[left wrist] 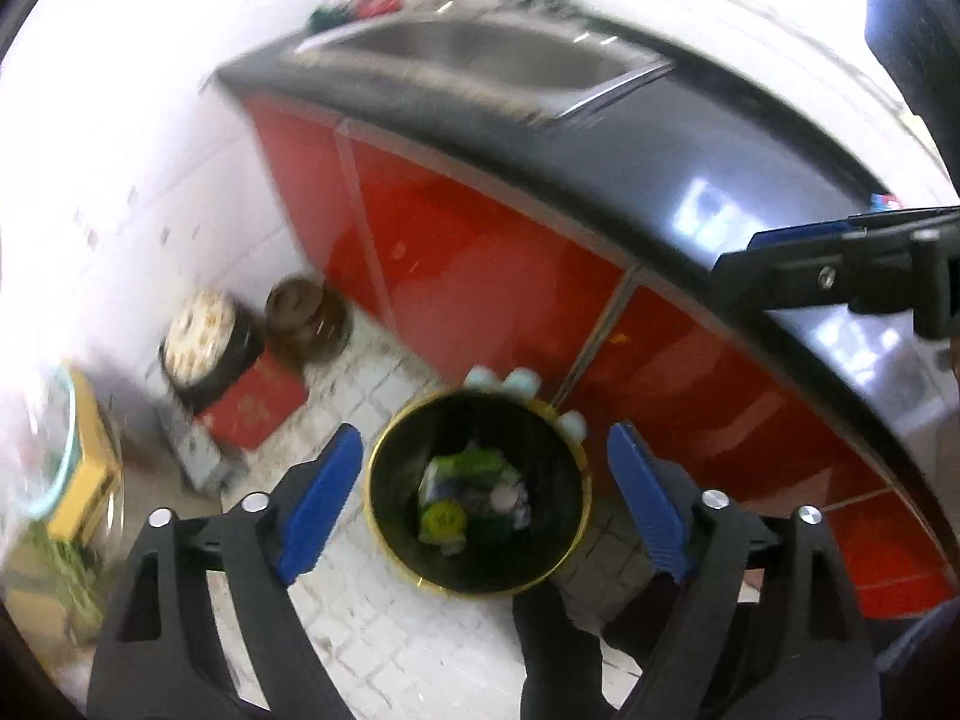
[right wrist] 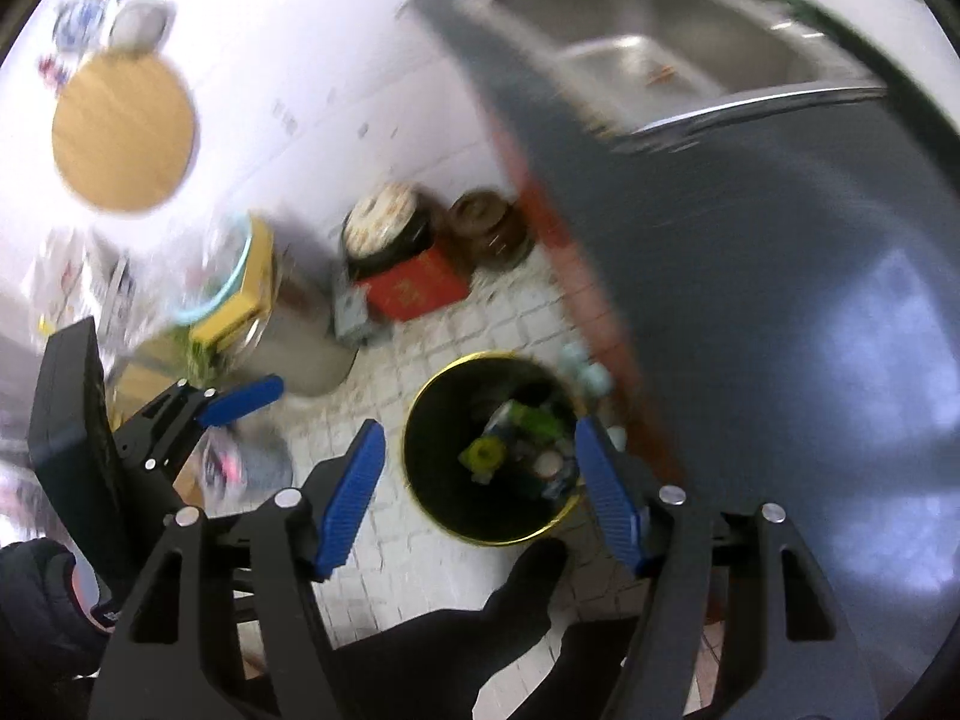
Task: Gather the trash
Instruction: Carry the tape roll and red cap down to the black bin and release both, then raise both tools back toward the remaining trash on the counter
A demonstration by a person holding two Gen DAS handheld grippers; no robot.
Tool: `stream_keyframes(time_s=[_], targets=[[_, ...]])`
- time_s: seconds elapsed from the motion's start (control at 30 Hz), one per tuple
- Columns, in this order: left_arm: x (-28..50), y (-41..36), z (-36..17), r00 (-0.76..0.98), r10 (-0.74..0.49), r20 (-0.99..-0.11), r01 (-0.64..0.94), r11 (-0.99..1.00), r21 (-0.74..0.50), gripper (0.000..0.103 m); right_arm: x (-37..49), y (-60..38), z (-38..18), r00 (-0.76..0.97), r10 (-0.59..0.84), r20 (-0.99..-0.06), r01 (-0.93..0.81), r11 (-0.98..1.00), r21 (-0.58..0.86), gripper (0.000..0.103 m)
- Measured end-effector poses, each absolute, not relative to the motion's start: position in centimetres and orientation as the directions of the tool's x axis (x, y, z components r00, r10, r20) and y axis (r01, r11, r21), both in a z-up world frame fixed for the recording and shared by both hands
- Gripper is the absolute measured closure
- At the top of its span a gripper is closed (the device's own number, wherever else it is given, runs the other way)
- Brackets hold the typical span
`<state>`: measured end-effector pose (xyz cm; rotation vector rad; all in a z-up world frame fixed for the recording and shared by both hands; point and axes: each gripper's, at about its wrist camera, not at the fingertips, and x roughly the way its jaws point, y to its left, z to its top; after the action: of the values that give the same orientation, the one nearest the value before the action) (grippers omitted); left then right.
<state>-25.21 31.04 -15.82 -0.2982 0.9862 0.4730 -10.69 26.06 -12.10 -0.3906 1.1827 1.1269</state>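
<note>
A round black trash bin with a gold rim (left wrist: pixel 384 534) (right wrist: pixel 420 492) stands on the tiled floor beside the red cabinet. Trash (left wrist: pixel 468 495) (right wrist: pixel 516 444) lies inside it: green and yellow wrappers and a white cap. My left gripper (left wrist: pixel 486 507) is open and empty, held above the bin with the bin between its blue pads. My right gripper (right wrist: pixel 480 492) is open and empty too, also above the bin. The right gripper also shows at the right edge of the left wrist view (left wrist: pixel 840 264). The left gripper also shows at the left of the right wrist view (right wrist: pixel 234 402).
A dark countertop (left wrist: pixel 600 162) (right wrist: pixel 750 300) with a steel sink (left wrist: pixel 480 54) (right wrist: pixel 660 48) runs over red cabinet doors (left wrist: pixel 480 258). Two round pots (left wrist: pixel 204 336) (left wrist: pixel 306 312) and a red box (left wrist: pixel 252 402) stand on the floor by the wall. A round wooden board (right wrist: pixel 123 132) is at upper left.
</note>
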Motion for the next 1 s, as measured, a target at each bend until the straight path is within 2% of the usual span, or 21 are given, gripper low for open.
stream_keyframes(time_s=[0.07,0.23,0.37,0.5,0.73,1.0], targets=[[-23.2,29.9,-14.1,0.502,0.221,-0.836,-0.450,0.892,-0.034,0.018,-8.6,22.5,-9.7,0.037,0.511,-0.859,-0.814,0.513,0.271,0.034],[-15.4,23.9,-10.3,0.605,0.030,-0.796,-0.147,0.986,-0.075,0.018,-3.8,12.2,-4.3,0.276,0.502,-0.819,-0.638,0.733,0.235,0.032],[-8.6,16.3,-7.1,0.651,-0.124,-0.749,0.157,0.987,-0.027,0.018,-0.9,2.2,-1.3,0.433,0.421,-0.797,-0.441,0.870,0.221,0.031],[-3.8,9.3,-5.4,0.654,-0.234,-0.720,0.330,0.944,-0.007,0.017,0.8,-7.8,-0.2,0.520,0.299,-0.800,-0.234,0.951,0.203,0.030],[2.4,-0.1,-5.2,0.616,-0.350,-0.706,0.479,0.878,-0.017,0.017,1.4,-18.3,-1.8,0.565,0.191,-0.803,-0.056,0.980,0.193,0.030],[8.0,-5.5,-8.2,0.577,-0.333,-0.746,0.547,0.836,0.050,0.017,6.8,-23.9,-6.7,0.510,0.169,-0.843,0.035,0.976,0.217,0.030]])
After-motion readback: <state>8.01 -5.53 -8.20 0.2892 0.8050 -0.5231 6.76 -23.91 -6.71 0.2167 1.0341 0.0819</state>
